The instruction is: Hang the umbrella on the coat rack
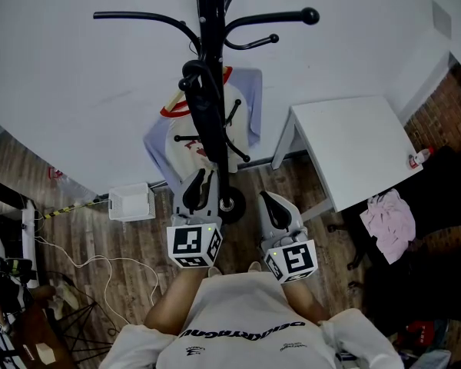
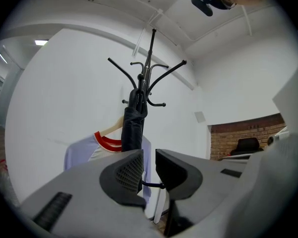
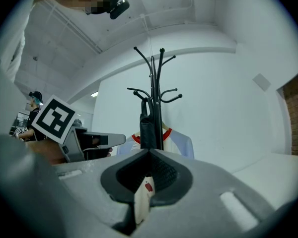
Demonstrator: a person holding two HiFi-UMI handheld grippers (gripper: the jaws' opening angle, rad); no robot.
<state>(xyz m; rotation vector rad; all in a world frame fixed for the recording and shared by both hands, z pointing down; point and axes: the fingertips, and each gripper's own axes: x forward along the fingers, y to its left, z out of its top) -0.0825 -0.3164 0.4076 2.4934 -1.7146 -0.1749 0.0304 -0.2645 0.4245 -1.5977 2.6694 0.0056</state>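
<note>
The black folded umbrella (image 1: 202, 106) hangs upright against the pole of the black coat rack (image 1: 211, 21), its top looped at a lower hook. In the left gripper view the umbrella (image 2: 132, 125) hangs beyond the jaws, below the rack's curved arms (image 2: 150, 66). My left gripper (image 1: 200, 181) is near the rack's base, apart from the umbrella; its jaws (image 2: 149, 167) stand a narrow gap apart with nothing between them. My right gripper (image 1: 273, 202) is to the right of the base, its jaws (image 3: 149, 152) meeting at the tips and holding nothing. The umbrella (image 3: 148, 130) is straight ahead of it.
A white and lilac shirt with a red collar (image 1: 242, 106) hangs on a hanger behind the rack. A white table (image 1: 353, 144) stands to the right, a pink cloth (image 1: 388, 214) near its corner. A white box (image 1: 132, 203) and cables (image 1: 84, 264) lie on the wooden floor at left.
</note>
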